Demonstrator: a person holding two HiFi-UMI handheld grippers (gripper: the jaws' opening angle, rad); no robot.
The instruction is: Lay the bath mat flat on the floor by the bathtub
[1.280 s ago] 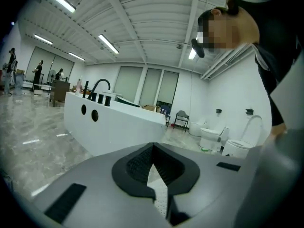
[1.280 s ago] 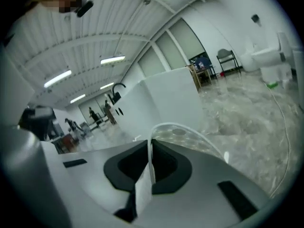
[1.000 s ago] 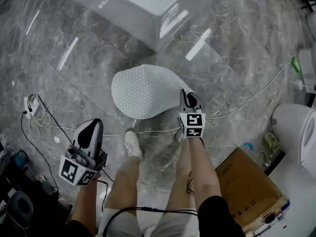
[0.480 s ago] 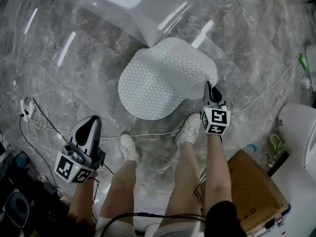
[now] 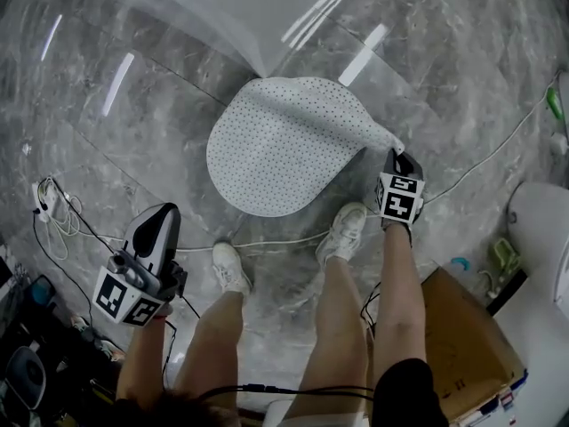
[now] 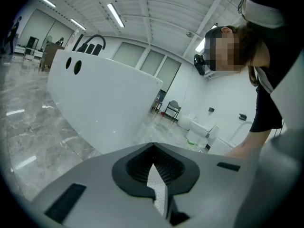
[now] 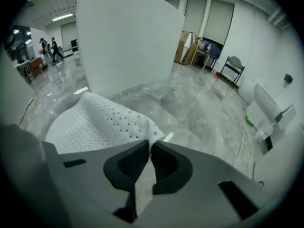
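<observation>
Grey marble floor (image 5: pixel 107 149) below the tub (image 5: pixel 222 7), and clamped tight on the mat (image 5: pixel 284 145) at its right rim with the right gripper (image 5: pixel 396 157). Holding that rim curled up off the floor, with the rest spread flat just beside the tub's corner and ahead of both shoes (image 5: pixel 347 229). Hanging well apart from the mat with the left gripper (image 5: pixel 156 213), jaws together, just a thin white dotted sliver (image 6: pixel 156 189) in the slit, can't tell what.

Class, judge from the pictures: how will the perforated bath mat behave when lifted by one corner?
Probably floppy: the bath mat curls up where the right tool pinches its corner. Likely light, since one pinch lifts that edge.
</observation>
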